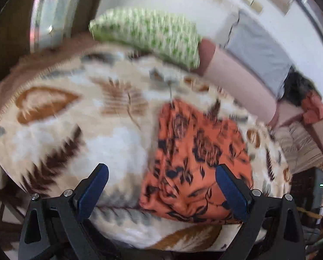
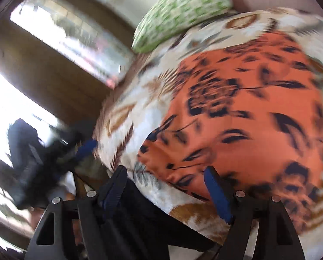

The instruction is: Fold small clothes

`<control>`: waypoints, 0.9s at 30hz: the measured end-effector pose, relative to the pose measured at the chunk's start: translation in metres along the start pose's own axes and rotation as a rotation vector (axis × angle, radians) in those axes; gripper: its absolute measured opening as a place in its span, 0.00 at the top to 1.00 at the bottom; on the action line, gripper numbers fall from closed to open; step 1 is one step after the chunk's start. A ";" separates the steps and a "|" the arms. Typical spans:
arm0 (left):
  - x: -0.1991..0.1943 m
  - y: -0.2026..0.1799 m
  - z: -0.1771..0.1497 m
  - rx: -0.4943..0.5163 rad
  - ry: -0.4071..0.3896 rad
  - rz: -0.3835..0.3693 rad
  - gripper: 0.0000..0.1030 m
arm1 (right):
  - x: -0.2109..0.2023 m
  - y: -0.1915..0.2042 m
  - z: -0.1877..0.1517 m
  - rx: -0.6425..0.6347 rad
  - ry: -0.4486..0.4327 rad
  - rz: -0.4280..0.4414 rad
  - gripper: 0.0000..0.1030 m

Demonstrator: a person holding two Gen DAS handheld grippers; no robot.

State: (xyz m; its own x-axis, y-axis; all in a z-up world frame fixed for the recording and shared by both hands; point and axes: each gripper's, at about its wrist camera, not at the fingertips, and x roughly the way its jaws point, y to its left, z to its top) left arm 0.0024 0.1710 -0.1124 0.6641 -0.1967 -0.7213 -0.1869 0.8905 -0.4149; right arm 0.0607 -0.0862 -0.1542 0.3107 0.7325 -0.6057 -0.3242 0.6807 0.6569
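Both wide, empty: left hand-held gripper point(image 1: 161, 184), right hand-held gripper point(image 2: 165, 184), above orange floral garment point(image 1: 196, 156).

A bed is covered by a cream blanket point(image 1: 59, 134) printed with brown, grey and ochre leaves. An orange garment point(image 1: 196, 158) with dark flowers is laid flat on it, just ahead of the tongs. A green-and-white patterned pillow point(image 1: 148, 32) is set well beyond the garment
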 end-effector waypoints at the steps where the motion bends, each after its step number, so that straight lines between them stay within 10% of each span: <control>1: 0.009 -0.002 -0.002 -0.017 0.033 -0.021 0.05 | -0.006 -0.007 -0.001 0.023 -0.016 0.001 0.25; 4: 0.024 -0.009 -0.006 -0.026 0.082 -0.024 0.20 | -0.026 -0.027 -0.004 0.075 -0.056 0.009 0.25; 6: 0.036 -0.010 -0.009 -0.031 0.133 -0.011 0.69 | -0.031 -0.035 -0.004 0.097 -0.068 0.027 0.25; 8: 0.050 -0.007 -0.012 -0.055 0.200 -0.001 0.89 | -0.034 -0.044 -0.006 0.113 -0.080 0.038 0.25; 12: 0.046 0.009 -0.014 -0.161 0.193 -0.028 0.91 | -0.035 -0.058 -0.008 0.153 -0.087 0.066 0.25; 23: 0.042 -0.004 -0.018 -0.058 0.197 0.072 0.88 | -0.058 -0.077 0.010 0.197 -0.124 0.119 0.25; 27: 0.013 -0.029 0.005 0.049 0.064 0.139 0.67 | -0.081 -0.099 0.031 0.252 -0.199 0.086 0.15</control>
State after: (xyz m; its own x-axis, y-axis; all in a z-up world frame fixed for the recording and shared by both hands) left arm 0.0198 0.1446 -0.1069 0.5862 -0.0945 -0.8047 -0.2376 0.9295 -0.2822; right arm 0.0950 -0.2133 -0.1561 0.4686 0.7541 -0.4602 -0.1328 0.5751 0.8072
